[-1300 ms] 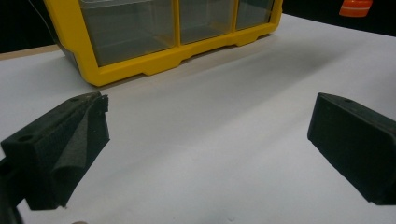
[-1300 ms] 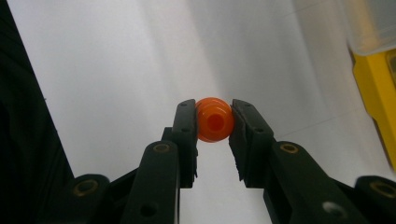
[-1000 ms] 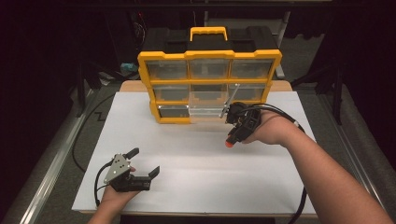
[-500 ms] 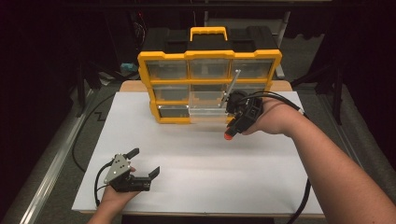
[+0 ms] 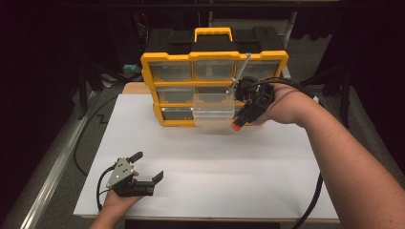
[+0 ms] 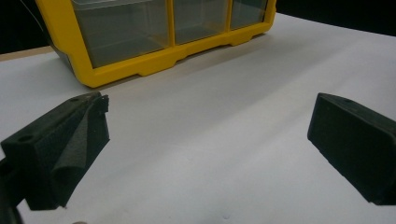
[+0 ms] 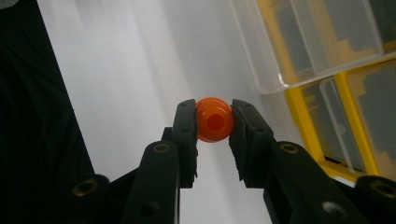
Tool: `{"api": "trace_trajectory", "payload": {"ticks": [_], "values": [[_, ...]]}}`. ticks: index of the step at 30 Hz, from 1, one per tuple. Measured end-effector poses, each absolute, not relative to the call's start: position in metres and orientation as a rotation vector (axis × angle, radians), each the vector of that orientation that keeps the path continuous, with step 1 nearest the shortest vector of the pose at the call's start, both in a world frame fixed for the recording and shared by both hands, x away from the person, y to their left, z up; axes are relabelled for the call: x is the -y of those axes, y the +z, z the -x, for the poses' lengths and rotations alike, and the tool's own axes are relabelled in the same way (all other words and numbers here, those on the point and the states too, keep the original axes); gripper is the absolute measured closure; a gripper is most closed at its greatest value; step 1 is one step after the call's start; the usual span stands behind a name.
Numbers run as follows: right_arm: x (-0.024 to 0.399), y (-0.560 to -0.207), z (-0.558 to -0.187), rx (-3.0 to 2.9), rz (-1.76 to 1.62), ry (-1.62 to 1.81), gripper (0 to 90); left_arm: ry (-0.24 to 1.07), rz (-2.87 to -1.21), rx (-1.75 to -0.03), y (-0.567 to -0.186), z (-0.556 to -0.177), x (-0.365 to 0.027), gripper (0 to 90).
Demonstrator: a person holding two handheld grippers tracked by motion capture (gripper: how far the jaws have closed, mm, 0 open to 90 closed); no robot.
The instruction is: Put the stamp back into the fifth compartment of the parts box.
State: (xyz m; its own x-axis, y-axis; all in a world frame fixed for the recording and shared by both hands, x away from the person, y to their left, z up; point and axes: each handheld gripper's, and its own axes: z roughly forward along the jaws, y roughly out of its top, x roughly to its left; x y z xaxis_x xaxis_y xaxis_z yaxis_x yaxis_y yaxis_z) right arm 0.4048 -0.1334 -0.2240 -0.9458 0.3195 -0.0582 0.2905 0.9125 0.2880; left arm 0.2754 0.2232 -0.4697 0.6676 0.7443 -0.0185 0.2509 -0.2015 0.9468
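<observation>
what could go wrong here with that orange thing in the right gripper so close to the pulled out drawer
1. The right gripper pinches the round orange piece by its curved sides alone, so it might squirt out and roll across the white table.
2. The clear drawer sticks out of the yellow organizer right beside that hand; a bump could knock it or tip the upright case.
3. The left gripper rests open far off, too far to steady anything.

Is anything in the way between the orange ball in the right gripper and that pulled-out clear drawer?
Nothing visible: the small orange ball, clamped in the right gripper, hangs beside the clear plastic drawer, which is pulled out.
</observation>
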Motion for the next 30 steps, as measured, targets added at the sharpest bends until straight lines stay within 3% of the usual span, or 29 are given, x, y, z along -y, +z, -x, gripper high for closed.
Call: {"api": "trace_trajectory", "payload": {"ticks": [30], "values": [[0.085, -0.211, -0.453, -2.948, -0.474, 0.431, 73.7, 0.550, -1.751, -0.794, -0.469, -0.275, -0.225, 0.2]]}}
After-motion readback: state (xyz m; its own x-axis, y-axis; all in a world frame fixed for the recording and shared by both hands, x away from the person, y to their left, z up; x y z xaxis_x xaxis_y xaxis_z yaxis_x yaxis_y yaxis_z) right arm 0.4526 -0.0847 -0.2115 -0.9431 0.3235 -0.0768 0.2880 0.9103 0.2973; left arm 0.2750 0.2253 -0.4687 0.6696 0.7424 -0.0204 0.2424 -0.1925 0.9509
